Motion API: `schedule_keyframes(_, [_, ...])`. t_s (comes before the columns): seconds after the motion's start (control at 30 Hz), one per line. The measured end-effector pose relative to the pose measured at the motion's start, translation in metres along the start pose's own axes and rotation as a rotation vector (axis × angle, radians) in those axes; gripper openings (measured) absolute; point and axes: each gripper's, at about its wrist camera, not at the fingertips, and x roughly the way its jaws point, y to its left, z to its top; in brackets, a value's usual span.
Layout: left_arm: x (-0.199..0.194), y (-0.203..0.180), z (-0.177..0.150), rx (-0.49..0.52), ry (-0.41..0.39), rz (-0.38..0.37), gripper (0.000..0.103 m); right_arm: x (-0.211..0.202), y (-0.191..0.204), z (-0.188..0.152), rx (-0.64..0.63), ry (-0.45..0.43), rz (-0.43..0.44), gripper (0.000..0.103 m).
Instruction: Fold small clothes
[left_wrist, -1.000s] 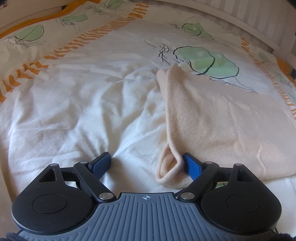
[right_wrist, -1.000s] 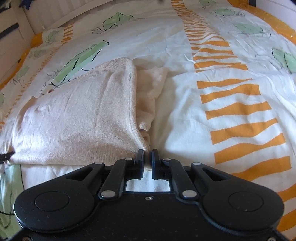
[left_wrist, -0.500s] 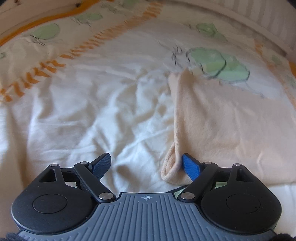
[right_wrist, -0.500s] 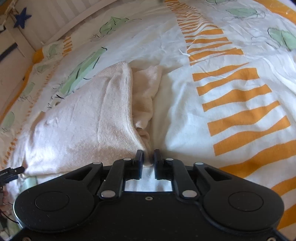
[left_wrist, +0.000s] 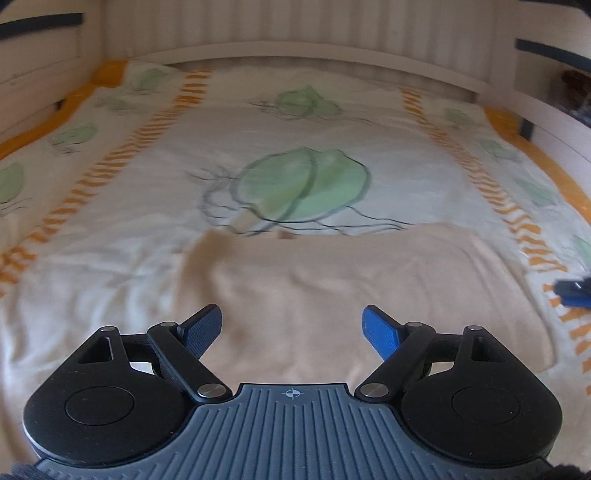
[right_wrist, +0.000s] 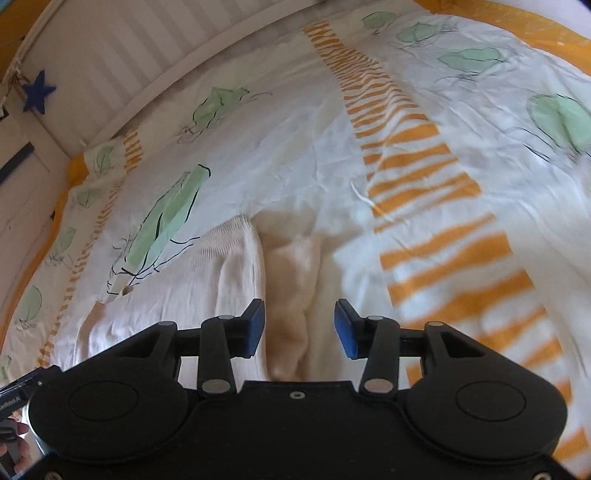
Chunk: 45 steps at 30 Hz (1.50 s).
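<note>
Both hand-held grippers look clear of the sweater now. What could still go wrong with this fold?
1. The cream sweater has a loose flap sticking out past its folded edge; the right hand-held gripper, whose jaws have just been opening, hangs right over it and could snag it.
2. The bed cover is rumpled, so the fold may shift or sag.
3. The left hand-held gripper is open above the sweater; dipping could drag the top layer.

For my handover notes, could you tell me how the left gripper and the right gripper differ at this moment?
The left gripper stands wide open; the right gripper has just been opening and is narrower. The left faces the cream knit garment's flat body, the right its folded edge. Neither holds anything.
</note>
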Motion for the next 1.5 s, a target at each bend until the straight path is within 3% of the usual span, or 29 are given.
schedule_keyframes(0.27, [0.049,-0.029,-0.014,0.015,0.134,-0.023,0.083,0.062,0.001,0.013,-0.091,0.126,-0.030,0.053])
schedule_keyframes(0.33, [0.057,-0.030,-0.021,0.030,0.172,-0.013,0.083,0.064,0.000,0.009,-0.103,0.103,-0.021,0.031])
schedule_keyframes(0.37, [0.060,-0.030,-0.024,0.037,0.187,-0.009,0.083,0.063,0.000,0.008,-0.112,0.091,-0.023,0.011])
schedule_keyframes(0.47, [0.064,-0.028,-0.033,0.050,0.200,-0.008,0.084,0.059,-0.012,0.011,-0.070,0.055,-0.033,0.011])
schedule_keyframes(0.57, [0.063,-0.027,-0.035,0.055,0.198,-0.010,0.084,0.050,-0.024,0.023,-0.060,-0.001,-0.122,0.011])
schedule_keyframes(0.63, [0.063,-0.028,-0.035,0.054,0.200,-0.007,0.086,0.044,-0.034,0.028,-0.014,-0.011,-0.116,0.023])
schedule_keyframes(0.77, [0.065,-0.032,-0.034,0.062,0.203,0.006,0.087,0.039,-0.039,0.032,0.070,0.023,0.034,0.024])
schedule_keyframes(0.83, [0.067,-0.033,-0.032,0.063,0.211,0.012,0.088,0.040,-0.037,0.031,0.103,0.034,0.131,0.030])
schedule_keyframes(0.9, [0.069,-0.034,-0.031,0.066,0.215,0.014,0.088,0.048,-0.034,0.029,0.153,0.078,0.248,0.061])
schedule_keyframes(0.97, [0.070,-0.034,-0.031,0.066,0.215,0.015,0.089,0.056,-0.026,0.024,0.162,0.120,0.316,0.065])
schedule_keyframes(1.13, [0.069,-0.032,-0.034,0.062,0.204,0.014,0.090,0.074,-0.003,0.009,0.051,0.191,0.274,0.070])
schedule_keyframes(1.2, [0.069,-0.033,-0.035,0.062,0.201,0.016,0.091,0.075,0.001,0.006,0.041,0.185,0.292,0.080])
schedule_keyframes(1.37, [0.069,-0.034,-0.036,0.064,0.197,0.020,0.091,0.071,0.016,0.003,0.007,0.170,0.393,0.080])
schedule_keyframes(1.5, [0.069,-0.032,-0.036,0.059,0.200,0.015,0.092,0.068,0.029,0.000,-0.118,0.160,0.306,0.078])
